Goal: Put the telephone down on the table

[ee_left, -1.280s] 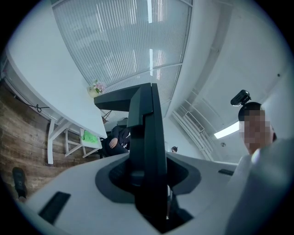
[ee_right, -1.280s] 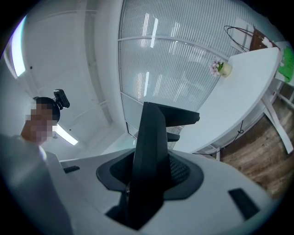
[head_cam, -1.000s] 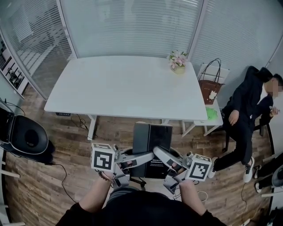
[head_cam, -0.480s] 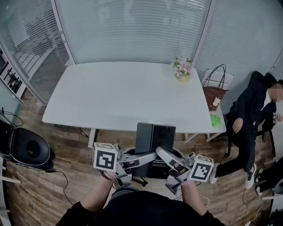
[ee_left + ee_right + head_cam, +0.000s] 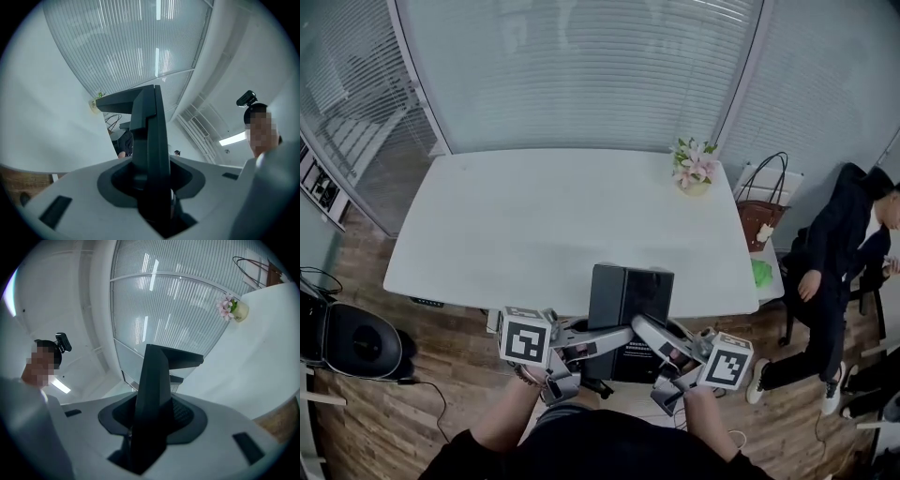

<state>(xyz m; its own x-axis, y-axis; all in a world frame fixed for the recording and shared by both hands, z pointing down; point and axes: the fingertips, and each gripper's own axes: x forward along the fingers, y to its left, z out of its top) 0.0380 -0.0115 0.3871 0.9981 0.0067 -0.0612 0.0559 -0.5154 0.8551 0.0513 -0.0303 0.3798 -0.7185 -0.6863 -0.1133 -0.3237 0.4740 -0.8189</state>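
Pale worktop [image 5: 534, 225] stands before slatted blinds [image 5: 581, 75]. Black telephone [image 5: 628, 292] is held upright at its near edge, left tool [image 5: 607, 336] and right tool [image 5: 649, 334] each clamped on one side. Flower pot [image 5: 695, 169] occupies the far right corner

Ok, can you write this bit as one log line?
black boxy telephone: at white table's near edge, not set down | left gripper: shut on it | right gripper: shut on it

The telephone [image 5: 623, 292] is black, the table [image 5: 544, 225] white, the flowers [image 5: 696, 164] pink, the floor [image 5: 459, 366] brown wooden planks.
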